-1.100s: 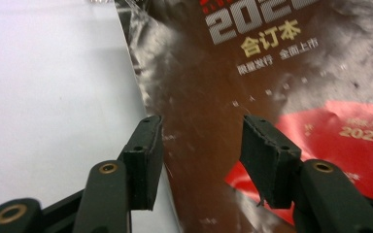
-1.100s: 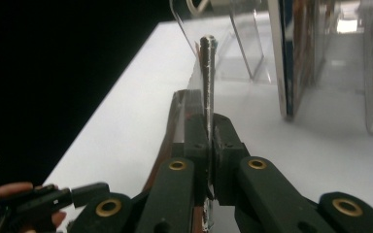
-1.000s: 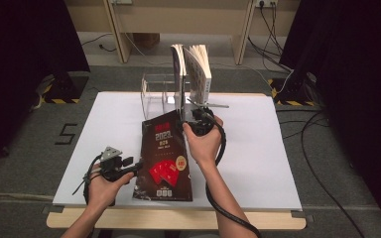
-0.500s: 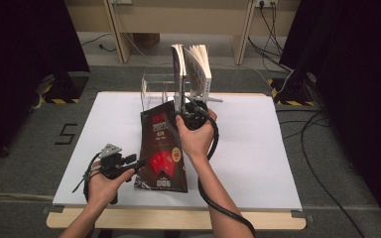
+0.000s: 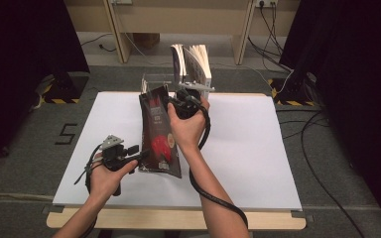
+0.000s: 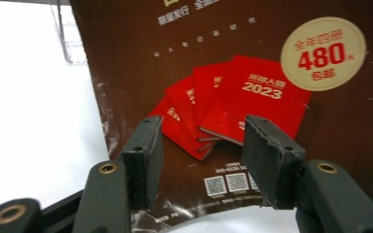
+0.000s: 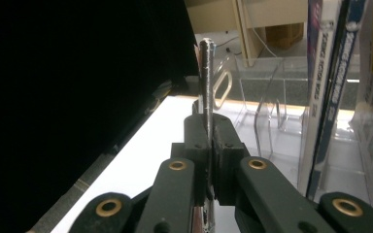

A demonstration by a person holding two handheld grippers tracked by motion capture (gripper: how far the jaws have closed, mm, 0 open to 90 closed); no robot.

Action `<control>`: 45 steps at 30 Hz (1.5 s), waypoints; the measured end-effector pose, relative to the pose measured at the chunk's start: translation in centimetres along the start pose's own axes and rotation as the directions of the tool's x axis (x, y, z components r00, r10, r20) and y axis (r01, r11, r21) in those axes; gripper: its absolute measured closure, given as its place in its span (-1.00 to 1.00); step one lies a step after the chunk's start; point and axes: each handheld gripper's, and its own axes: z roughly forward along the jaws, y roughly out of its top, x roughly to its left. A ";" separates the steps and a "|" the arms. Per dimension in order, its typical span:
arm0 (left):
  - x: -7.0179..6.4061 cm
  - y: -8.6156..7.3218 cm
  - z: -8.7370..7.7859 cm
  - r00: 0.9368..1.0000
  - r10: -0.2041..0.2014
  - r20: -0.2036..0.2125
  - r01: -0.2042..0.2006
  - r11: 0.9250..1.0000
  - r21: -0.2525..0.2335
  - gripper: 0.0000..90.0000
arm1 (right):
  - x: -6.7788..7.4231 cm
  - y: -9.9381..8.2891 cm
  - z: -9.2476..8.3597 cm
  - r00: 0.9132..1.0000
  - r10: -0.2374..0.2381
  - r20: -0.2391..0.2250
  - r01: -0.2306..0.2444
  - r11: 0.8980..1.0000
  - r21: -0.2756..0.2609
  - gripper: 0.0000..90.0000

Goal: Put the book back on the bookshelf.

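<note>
A dark brown magazine (image 5: 156, 131) with red booklets printed on its cover stands tilted on the white table (image 5: 258, 148), its lower edge near the board. My right gripper (image 5: 171, 101) is shut on its top edge, which appears as a thin upright edge (image 7: 207, 73) between the closed jaws (image 7: 209, 141). My left gripper (image 5: 141, 154) sits at the magazine's lower left. Its jaws (image 6: 201, 141) have just been opening and stand open facing the cover (image 6: 223, 73), with nothing between the pads.
A clear acrylic rack (image 5: 151, 82) stands at the table's far edge behind the magazine, with upright books (image 5: 193, 64) in it. In the right gripper view the rack (image 7: 267, 92) and book spines (image 7: 325, 87) are close on the right. The right gripper's cable (image 5: 206, 134) loops beside the forearm.
The right gripper has raised the magazine's top edge, swinging it from lying flat to steeply tilted toward the rack. The left gripper has risen slightly at the lower edge.
</note>
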 end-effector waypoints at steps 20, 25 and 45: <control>-4.3 6.1 0.8 0.992 0.101 0.071 -0.094 0.992 -0.086 -0.06 | 0.6 1.2 0.8 1.000 0.006 0.026 -0.004 0.996 -0.091 0.94; -5.0 7.1 1.9 0.991 0.113 0.074 -0.108 0.992 -0.071 -0.11 | 0.7 1.3 1.1 0.999 0.001 0.037 0.002 0.997 -0.083 0.94; -6.7 7.3 5.0 0.978 0.207 -0.028 -0.208 0.977 -0.050 -0.01 | 1.0 1.8 0.3 0.998 0.003 0.066 0.002 0.998 -0.070 0.94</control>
